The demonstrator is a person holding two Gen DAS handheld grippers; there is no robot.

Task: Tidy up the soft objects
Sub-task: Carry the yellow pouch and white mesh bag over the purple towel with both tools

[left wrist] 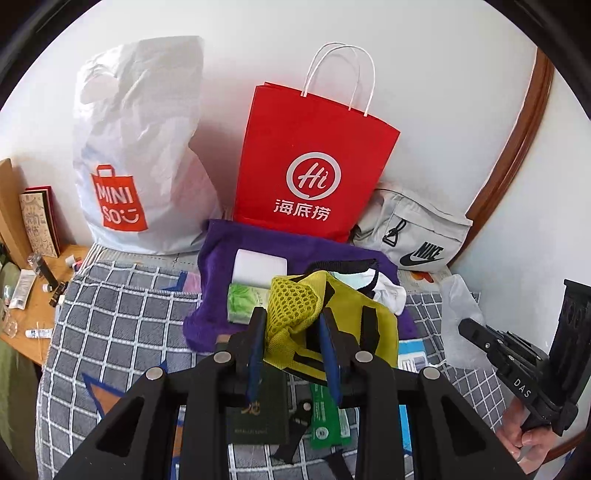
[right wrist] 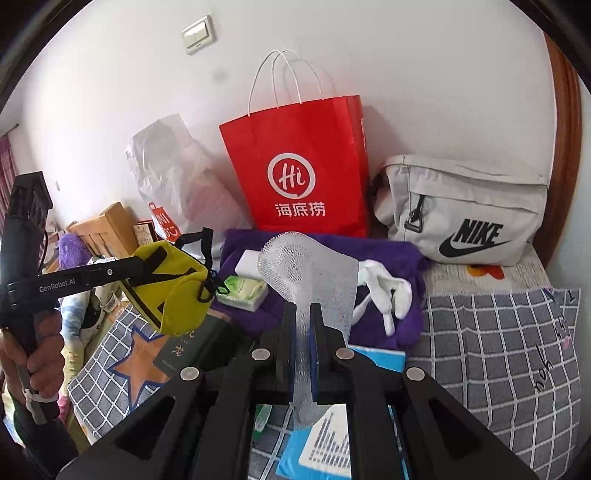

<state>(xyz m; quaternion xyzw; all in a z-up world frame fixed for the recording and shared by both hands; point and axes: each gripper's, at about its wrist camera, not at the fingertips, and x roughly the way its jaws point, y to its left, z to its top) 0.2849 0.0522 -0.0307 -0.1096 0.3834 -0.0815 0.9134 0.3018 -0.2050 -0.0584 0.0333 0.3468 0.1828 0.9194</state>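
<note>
on the bed, over a grey-and-white checked blanket (right wrist: 491,332), two hand-held grippers each carry one soft thing. the left gripper (left wrist: 291,332) is clamped on one yellow mesh pouch (left wrist: 295,314) with black straps, lifted clear of the blanket; in the right wrist view that pouch (right wrist: 173,291) hangs at the end of the left tool, gripped by one hand (right wrist: 40,354). the right gripper (right wrist: 303,314) has its jaws pressed together on one white foam net sleeve (right wrist: 306,273), which rises and fans out above the pads. behind them one purple towel (right wrist: 388,254) lies spread, bearing one white block (right wrist: 249,264), one green tissue pack (right wrist: 243,291) and a bunch of white socks (right wrist: 388,291), number unclear. three bags stand against the white wall: one white miniso plastic bag (left wrist: 136,147) on the left, one red paper bag (left wrist: 310,155) with two white handles in the middle, one grey nike pouch bag (right wrist: 461,210) on the right. one dark green booklet (left wrist: 255,417) and one green packet (left wrist: 325,417) lie below the left jaws. one light switch (right wrist: 197,34) sits on the wall.
</note>
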